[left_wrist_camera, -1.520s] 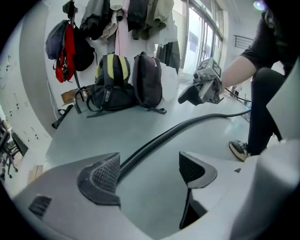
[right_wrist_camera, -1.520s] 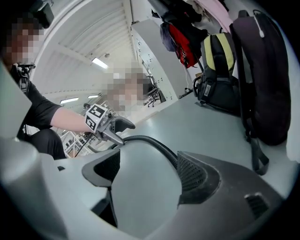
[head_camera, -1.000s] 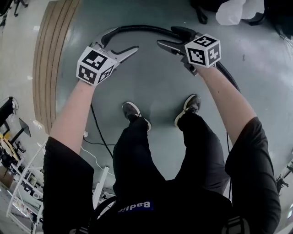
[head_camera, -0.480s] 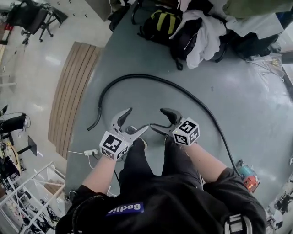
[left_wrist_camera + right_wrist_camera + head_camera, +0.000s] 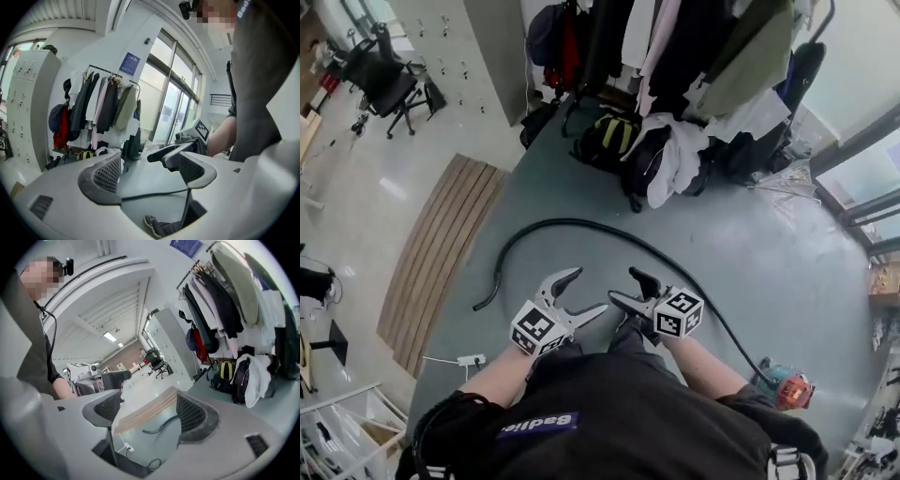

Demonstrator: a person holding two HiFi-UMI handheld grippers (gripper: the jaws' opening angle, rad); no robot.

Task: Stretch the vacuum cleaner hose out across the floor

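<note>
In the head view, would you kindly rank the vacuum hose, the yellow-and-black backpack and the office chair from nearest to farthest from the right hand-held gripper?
1. The vacuum hose, curving just ahead and to the right of the right hand-held gripper.
2. The yellow-and-black backpack, farther ahead at top centre.
3. The office chair, far off at upper left.

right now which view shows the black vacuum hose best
Head view: the long black vacuum hose shows nearly whole. Left gripper view catches one short stretch; right gripper view only its curled end.
</note>
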